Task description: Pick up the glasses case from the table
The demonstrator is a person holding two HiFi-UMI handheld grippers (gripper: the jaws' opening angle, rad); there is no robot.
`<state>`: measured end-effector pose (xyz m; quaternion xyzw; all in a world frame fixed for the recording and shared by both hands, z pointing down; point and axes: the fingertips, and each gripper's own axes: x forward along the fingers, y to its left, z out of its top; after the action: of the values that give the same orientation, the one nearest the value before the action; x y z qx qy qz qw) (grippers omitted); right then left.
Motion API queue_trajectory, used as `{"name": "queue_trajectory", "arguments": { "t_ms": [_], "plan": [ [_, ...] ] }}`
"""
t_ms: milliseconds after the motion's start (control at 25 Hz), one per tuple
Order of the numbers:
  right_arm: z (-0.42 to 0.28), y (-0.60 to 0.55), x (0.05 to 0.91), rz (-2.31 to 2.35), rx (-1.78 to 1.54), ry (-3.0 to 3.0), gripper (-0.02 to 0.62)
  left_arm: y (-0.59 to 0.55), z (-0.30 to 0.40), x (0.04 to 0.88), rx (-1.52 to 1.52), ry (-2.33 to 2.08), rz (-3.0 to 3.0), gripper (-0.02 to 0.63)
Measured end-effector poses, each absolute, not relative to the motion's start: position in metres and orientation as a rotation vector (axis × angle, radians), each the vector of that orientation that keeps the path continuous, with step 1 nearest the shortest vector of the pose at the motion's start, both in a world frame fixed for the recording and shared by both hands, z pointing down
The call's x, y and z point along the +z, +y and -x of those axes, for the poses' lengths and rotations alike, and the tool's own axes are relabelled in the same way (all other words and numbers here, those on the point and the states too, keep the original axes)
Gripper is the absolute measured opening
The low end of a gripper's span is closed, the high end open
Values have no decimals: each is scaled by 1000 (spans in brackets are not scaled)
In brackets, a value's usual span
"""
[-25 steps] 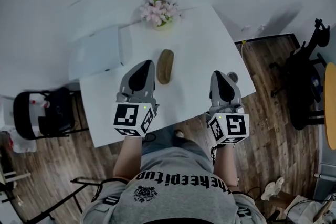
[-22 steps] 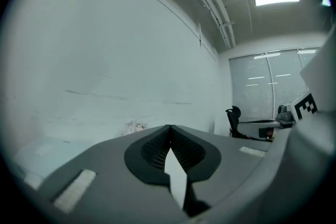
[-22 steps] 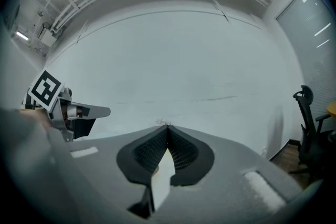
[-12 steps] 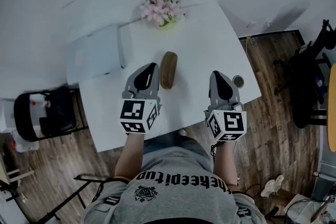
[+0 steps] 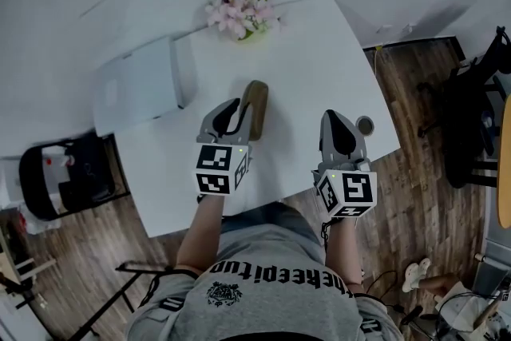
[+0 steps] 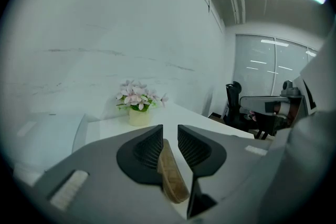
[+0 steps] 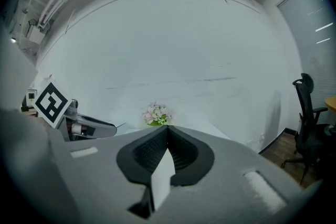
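The brown glasses case (image 5: 255, 103) lies lengthwise on the white table (image 5: 311, 52). My left gripper (image 5: 234, 106) hovers at its near left side. In the left gripper view the case (image 6: 171, 177) shows through the narrow gap of the left gripper (image 6: 169, 131). Those jaws have just been opening, and the ribbed pads (image 6: 148, 148) stand apart from the case without pressing it. My right gripper (image 5: 337, 119) is shut and empty over the table's near right part. In its own view the right gripper (image 7: 167, 132) has its jaws meeting.
A pot of pink flowers (image 5: 240, 13) stands at the table's far edge. A white box (image 5: 140, 82) sits at the left and a small grey round thing (image 5: 365, 124) at the right edge. Black chairs (image 5: 473, 120) stand on the wooden floor to the right.
My left gripper has moved forward and to the right, up beside the case, and its jaws have parted. The right gripper has shifted only a little.
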<state>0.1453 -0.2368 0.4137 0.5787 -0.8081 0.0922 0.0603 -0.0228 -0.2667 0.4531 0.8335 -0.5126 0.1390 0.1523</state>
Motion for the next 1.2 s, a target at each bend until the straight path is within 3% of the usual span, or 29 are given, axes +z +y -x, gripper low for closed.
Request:
{"name": "queue_trajectory", "arguments": {
  "t_ms": [760,1200],
  "plan": [
    [-171,-245,437,-1793,350,-2321,2,-298,4,534,625,-1344,-2264,302],
    [-179,-249,443,-1804,367,-2287,3,-305,2,561,695,-1318,-2221,344]
  ]
}}
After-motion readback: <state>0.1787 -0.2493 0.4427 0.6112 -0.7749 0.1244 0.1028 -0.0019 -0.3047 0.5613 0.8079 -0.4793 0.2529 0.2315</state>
